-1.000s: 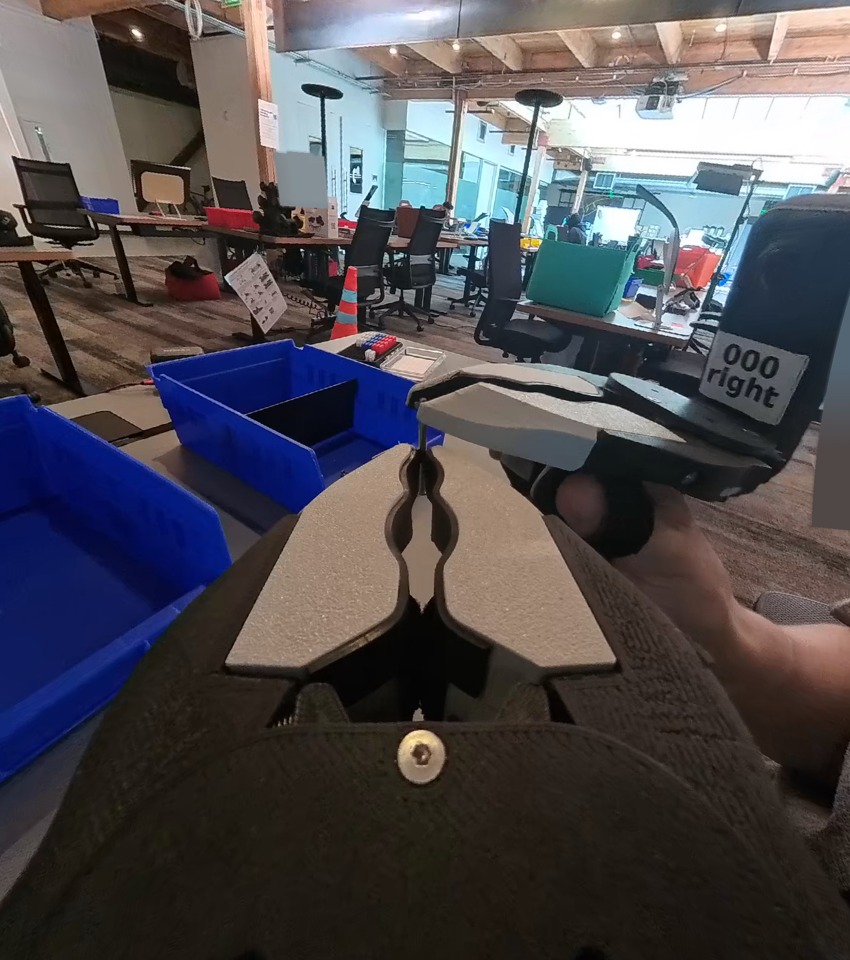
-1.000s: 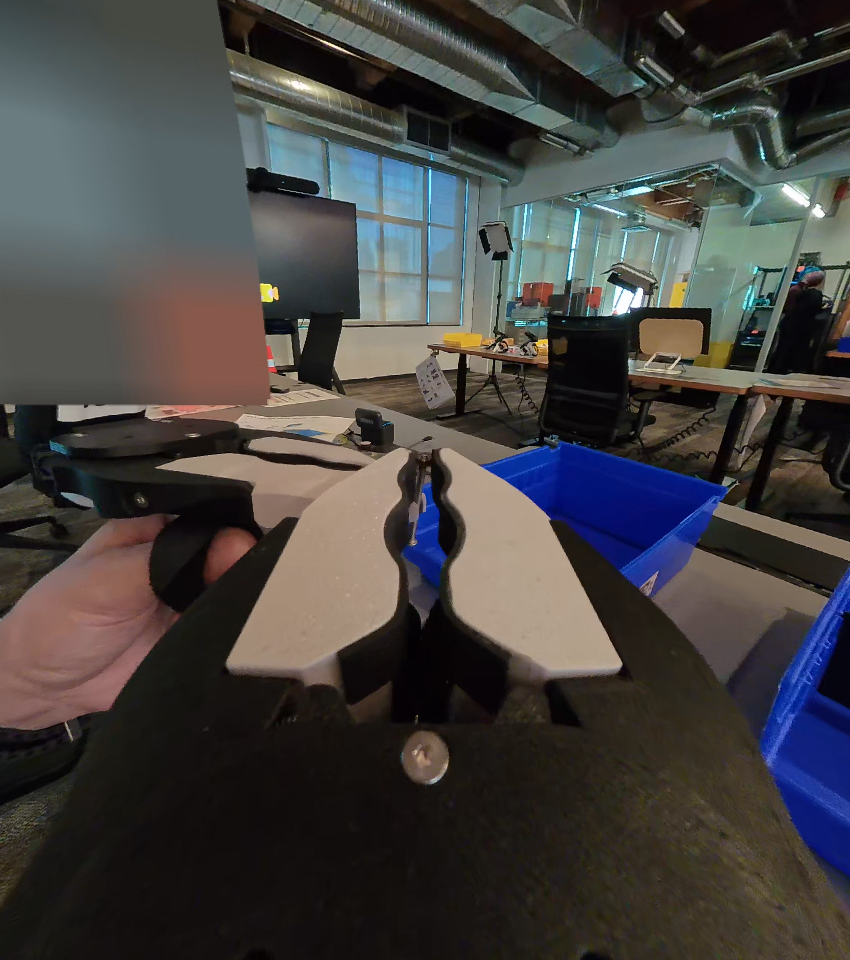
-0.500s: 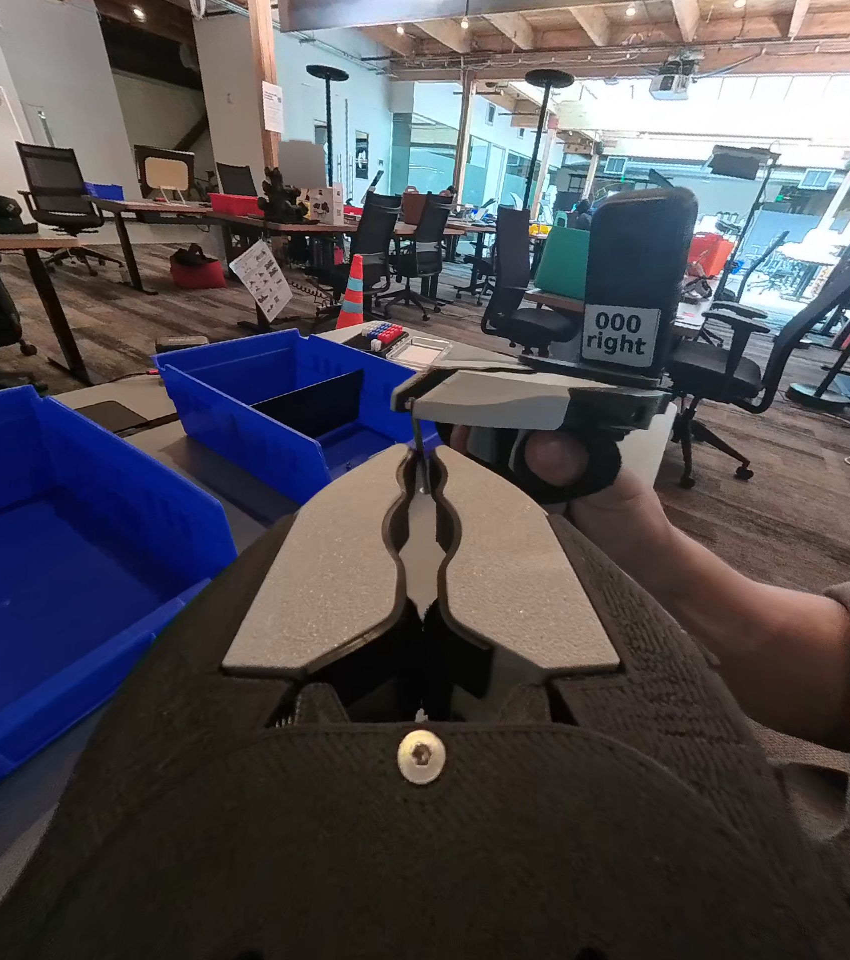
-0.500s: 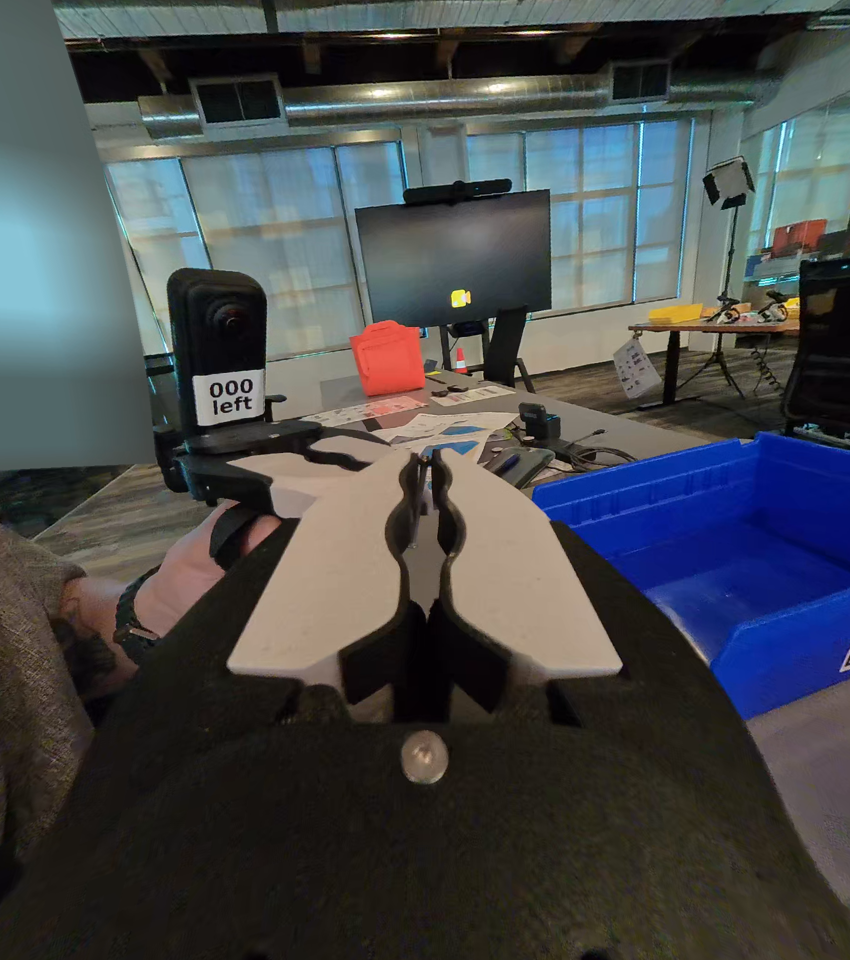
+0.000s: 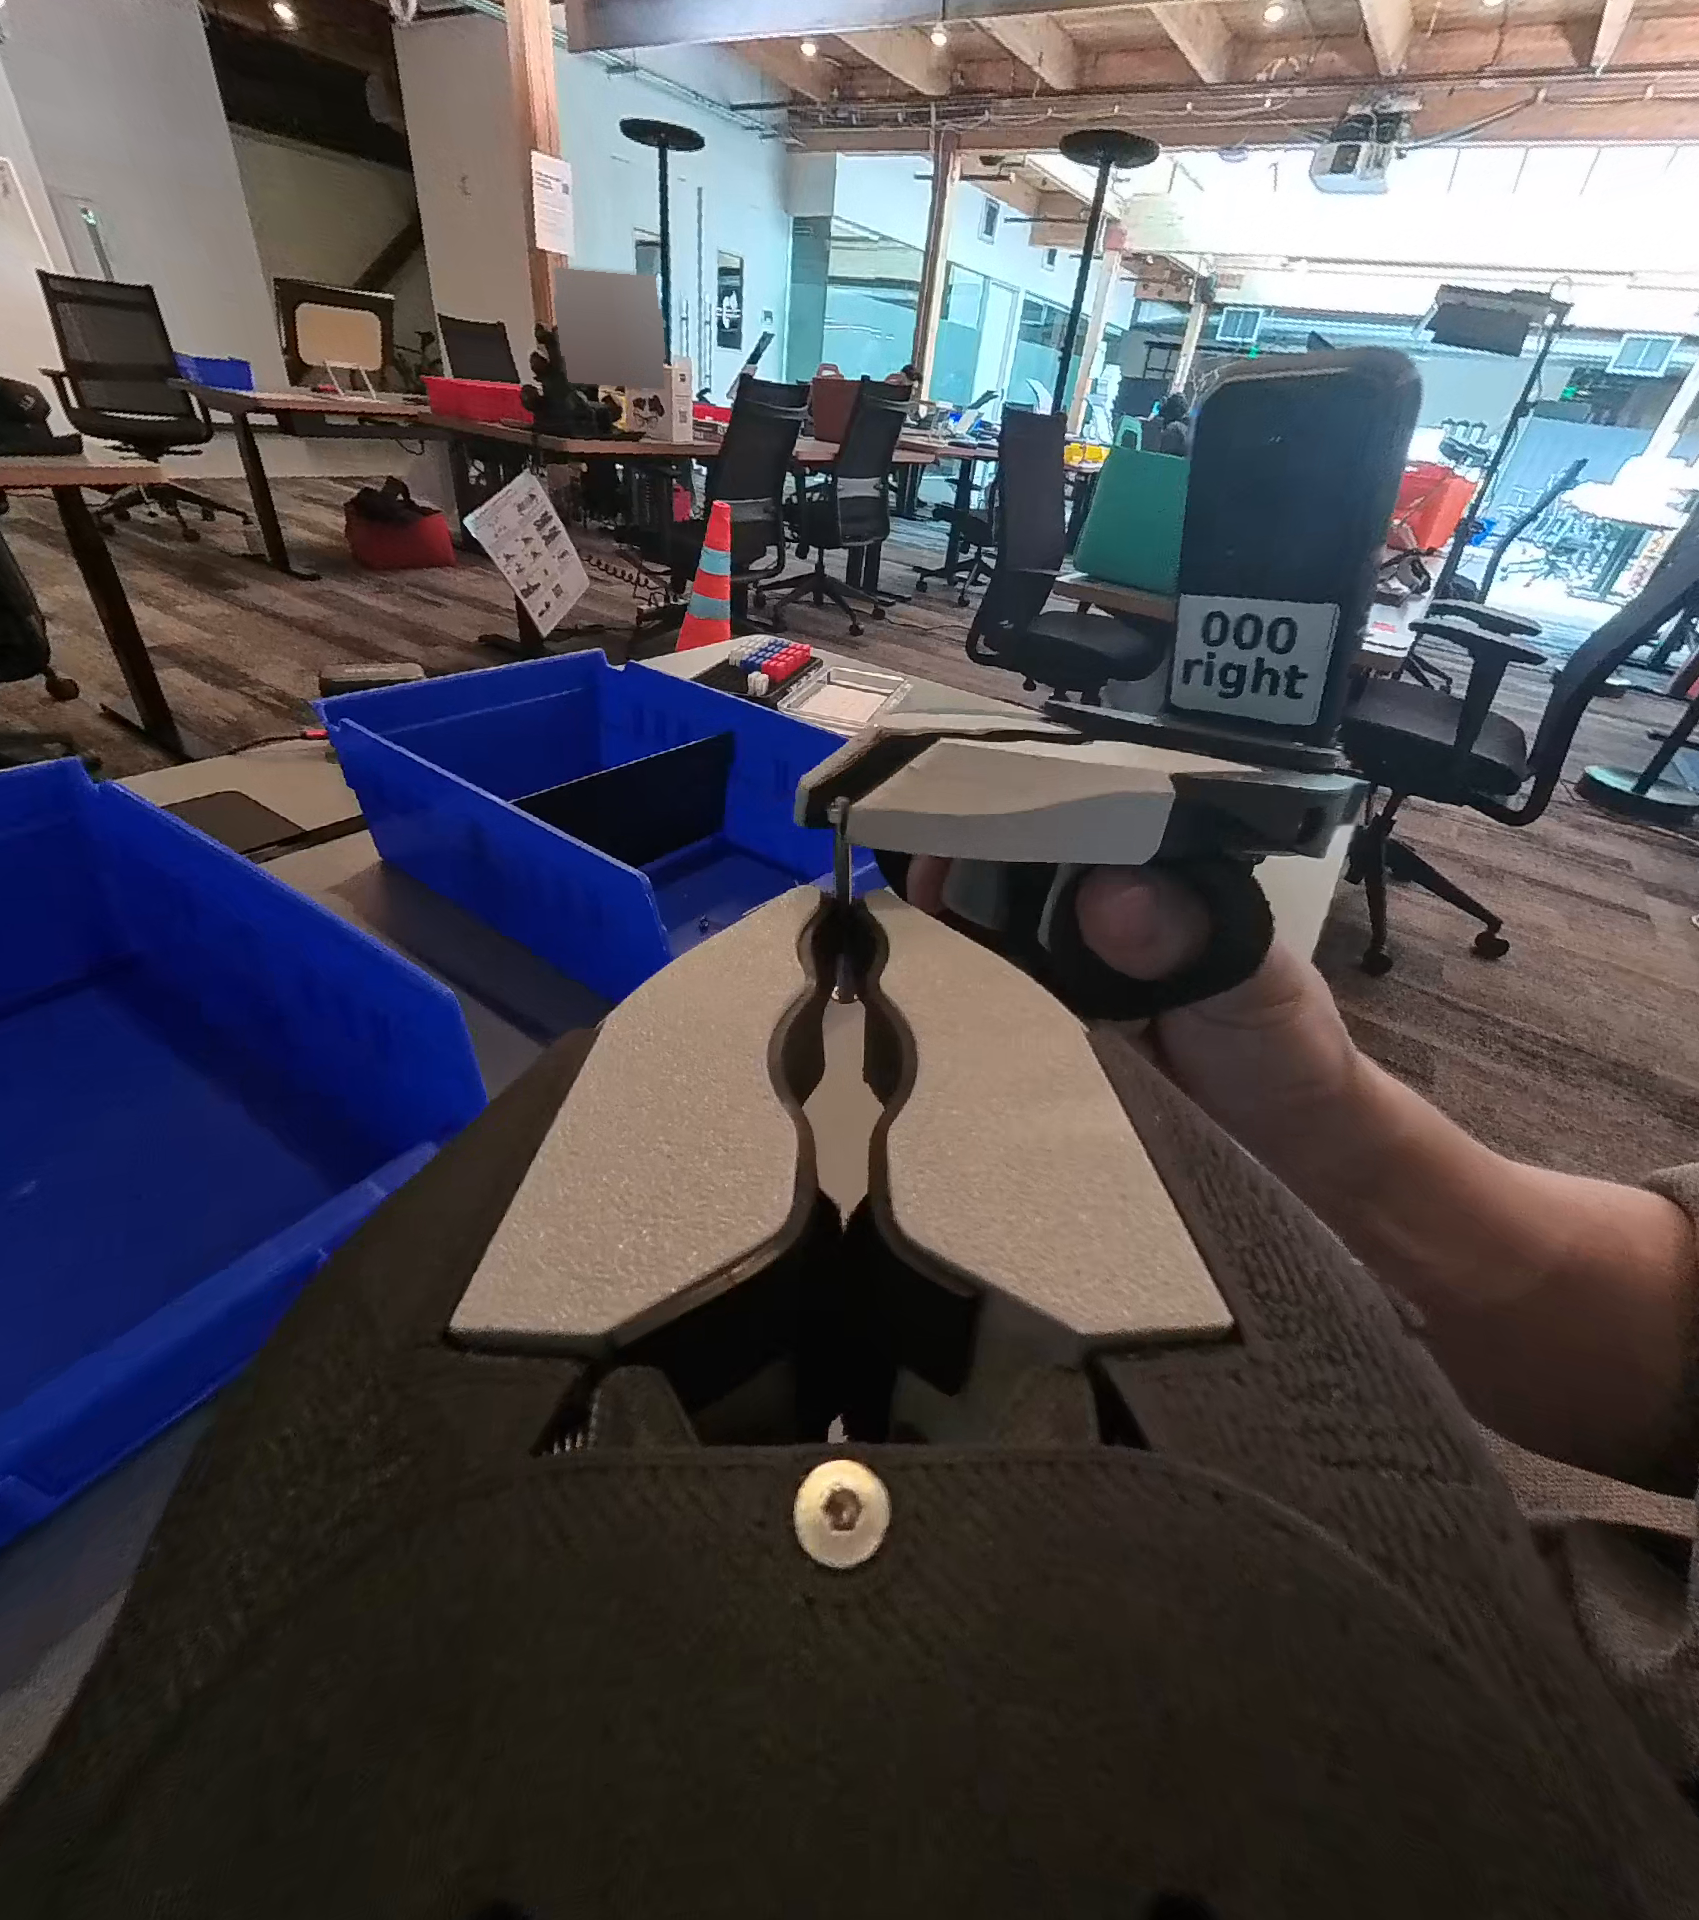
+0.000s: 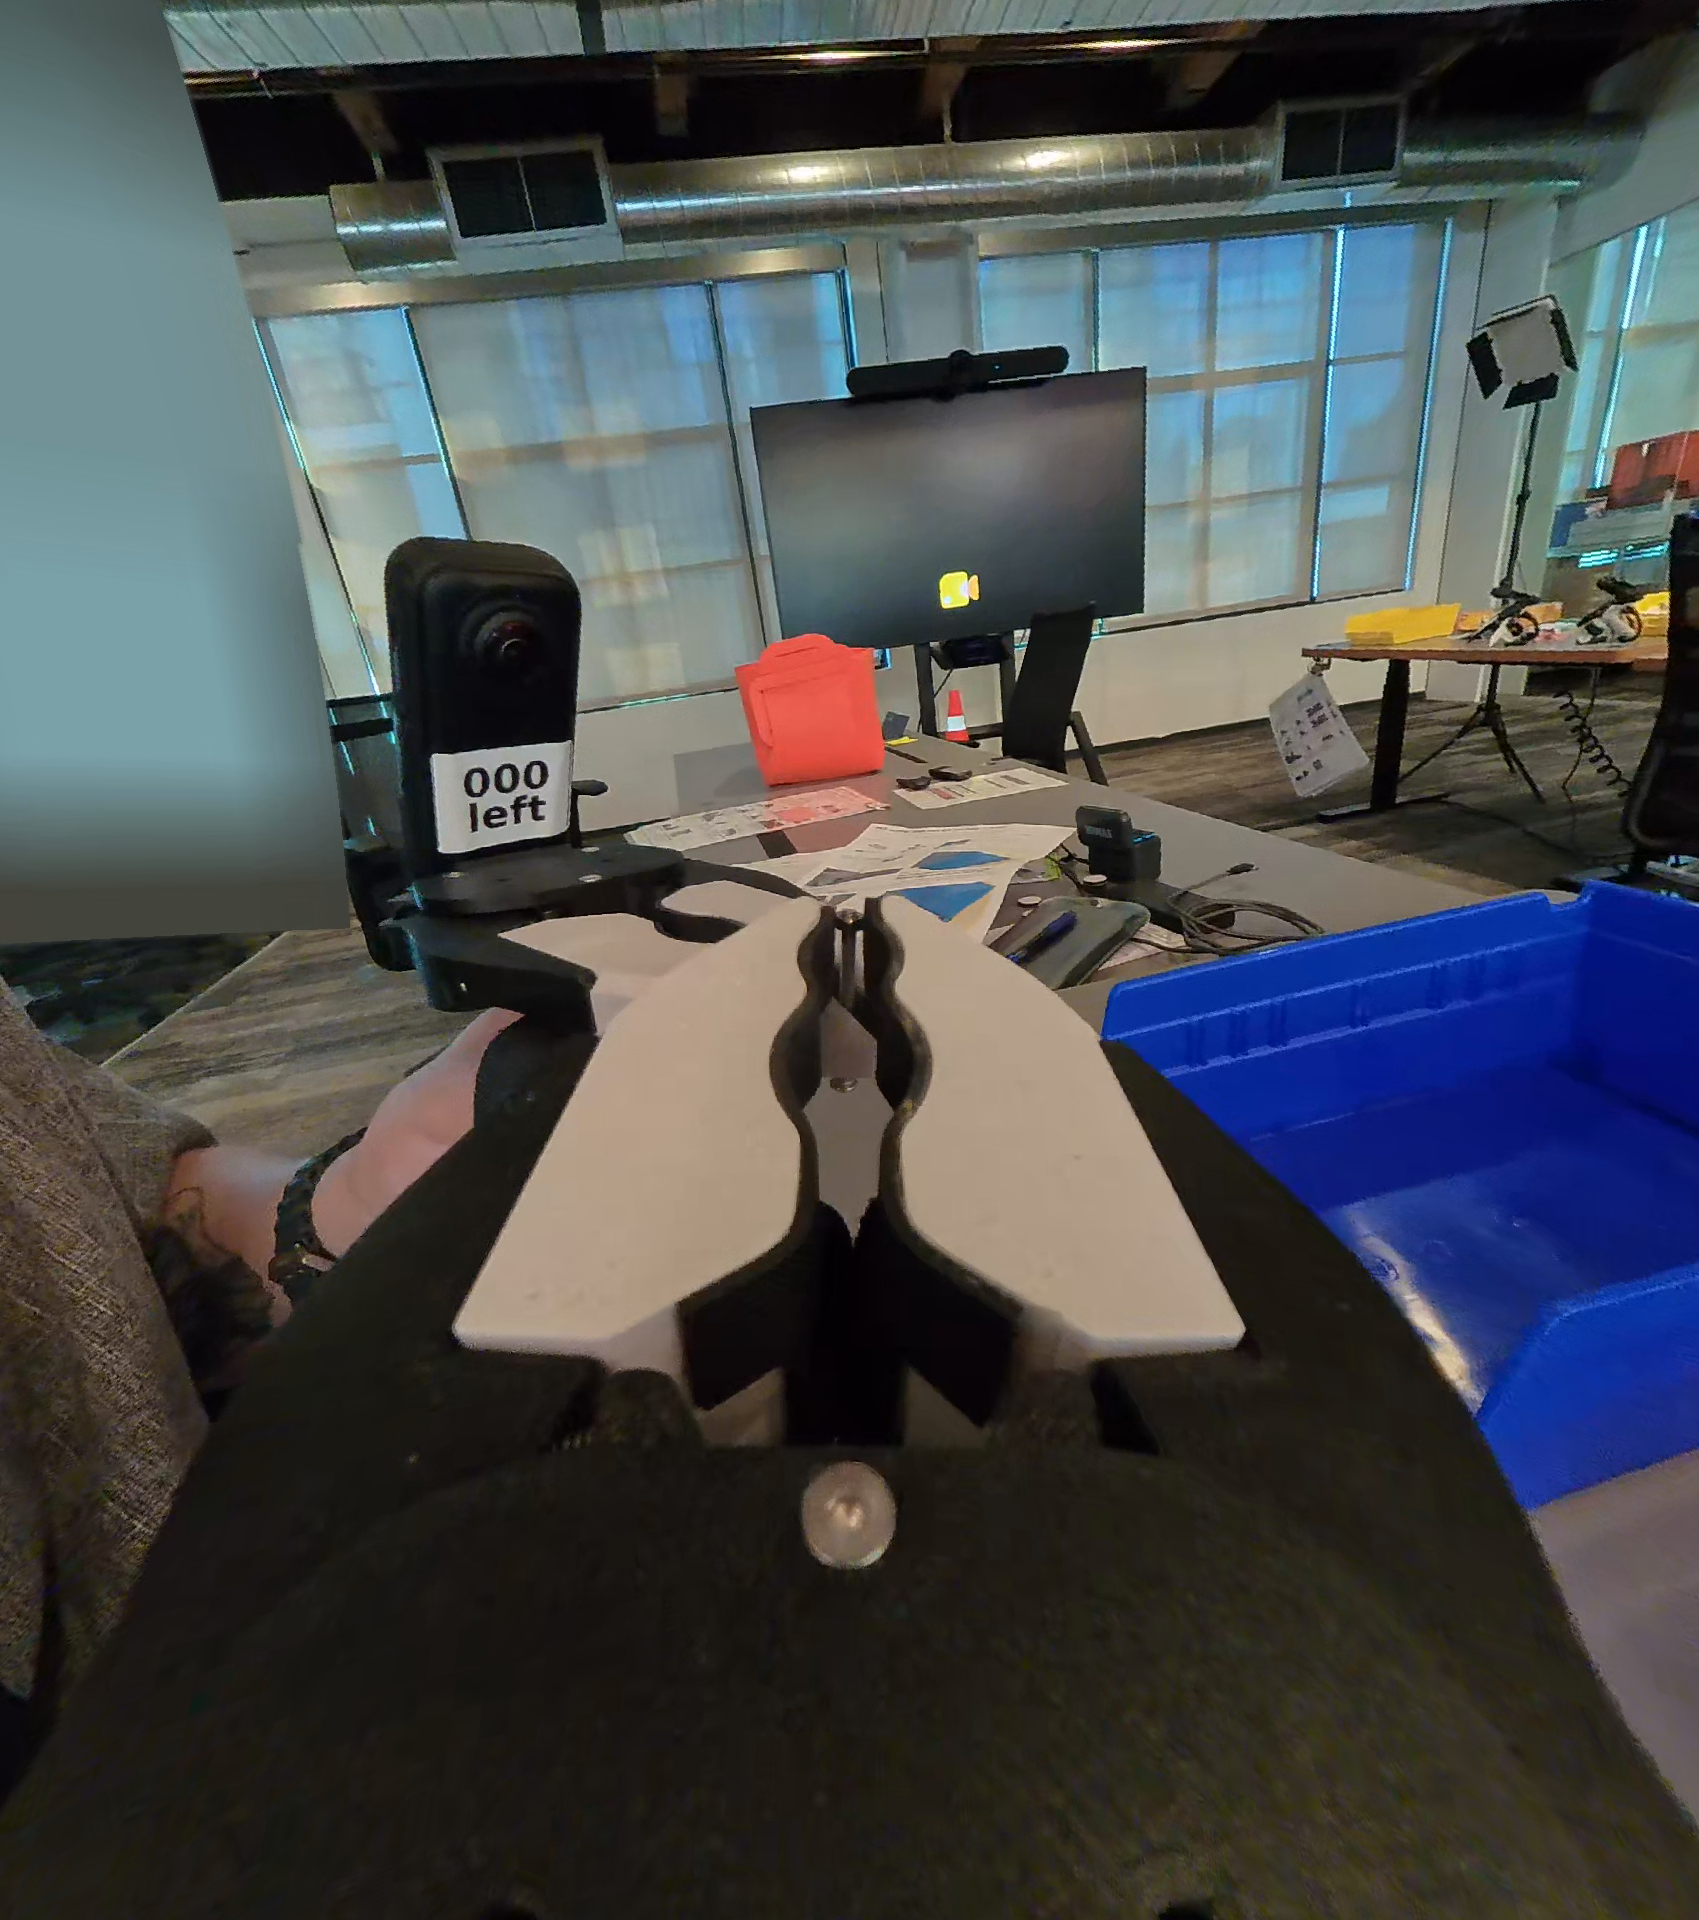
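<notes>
Both grippers close narrowly on one thin metal pin (image 5: pixel 842 883), held in the air just right of the divided blue bin (image 5: pixel 471 821) on the bench (image 5: pixel 471 945). The left gripper (image 5: pixel 845 920) pinches its lower end and the right gripper (image 5: pixel 827 798) its top. So thin a pin likely slips unless both grips stay square.

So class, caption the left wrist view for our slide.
Both grippers, left and right, pinch one thin metal pin beside blue bins.

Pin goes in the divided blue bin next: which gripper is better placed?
Left, probably. The divided blue bin lies just ahead of the left gripper, whose fingers are shut around the pin at its lower end. The right gripper pinches the top, and its view shows only the other blue bin.
</notes>
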Demonstrator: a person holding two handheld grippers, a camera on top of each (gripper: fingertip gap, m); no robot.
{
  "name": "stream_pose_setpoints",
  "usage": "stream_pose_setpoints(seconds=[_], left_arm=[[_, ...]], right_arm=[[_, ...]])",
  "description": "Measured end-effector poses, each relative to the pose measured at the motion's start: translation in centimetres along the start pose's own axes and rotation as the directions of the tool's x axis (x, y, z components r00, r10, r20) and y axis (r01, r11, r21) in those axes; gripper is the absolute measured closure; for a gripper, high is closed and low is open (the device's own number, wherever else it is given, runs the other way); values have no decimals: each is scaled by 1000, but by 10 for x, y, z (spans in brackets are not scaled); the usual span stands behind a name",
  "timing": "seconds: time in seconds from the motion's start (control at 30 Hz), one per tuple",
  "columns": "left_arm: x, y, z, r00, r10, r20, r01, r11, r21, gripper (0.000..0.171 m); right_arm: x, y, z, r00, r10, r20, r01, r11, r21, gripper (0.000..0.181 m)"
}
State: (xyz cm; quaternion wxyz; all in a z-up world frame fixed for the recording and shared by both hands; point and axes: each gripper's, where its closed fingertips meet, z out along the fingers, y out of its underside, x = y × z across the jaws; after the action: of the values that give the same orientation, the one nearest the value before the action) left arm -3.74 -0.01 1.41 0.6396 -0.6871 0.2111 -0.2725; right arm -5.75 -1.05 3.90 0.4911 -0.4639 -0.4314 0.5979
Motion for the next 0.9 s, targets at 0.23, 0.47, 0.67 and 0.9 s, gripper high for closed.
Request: stream_pose_setpoints(seconds=[0.23, 0.47, 0.67, 0.9], left_arm=[[15, -3, -1, 989, -42, -143, 45, 999, 20, 170], [43, 1, 2, 959, -10, -283, 4, 1000, -23, 170], [39, 2, 3, 969, 0, -246, -6, 1000, -25, 170], [16, 5, 4, 994, 14, -112, -16, 1000, -20, 170]], right_arm=[[-11, -4, -6, 983, 63, 171, -67, 998, 21, 177], [-32, -8, -32, 629, 269, 729, -246, 959, -142, 176], [-26, -16, -36, 568, 252, 784, -296, 951, -91, 167], [10, -10, -33, 999, -28, -33, 30, 999, 37, 162]])
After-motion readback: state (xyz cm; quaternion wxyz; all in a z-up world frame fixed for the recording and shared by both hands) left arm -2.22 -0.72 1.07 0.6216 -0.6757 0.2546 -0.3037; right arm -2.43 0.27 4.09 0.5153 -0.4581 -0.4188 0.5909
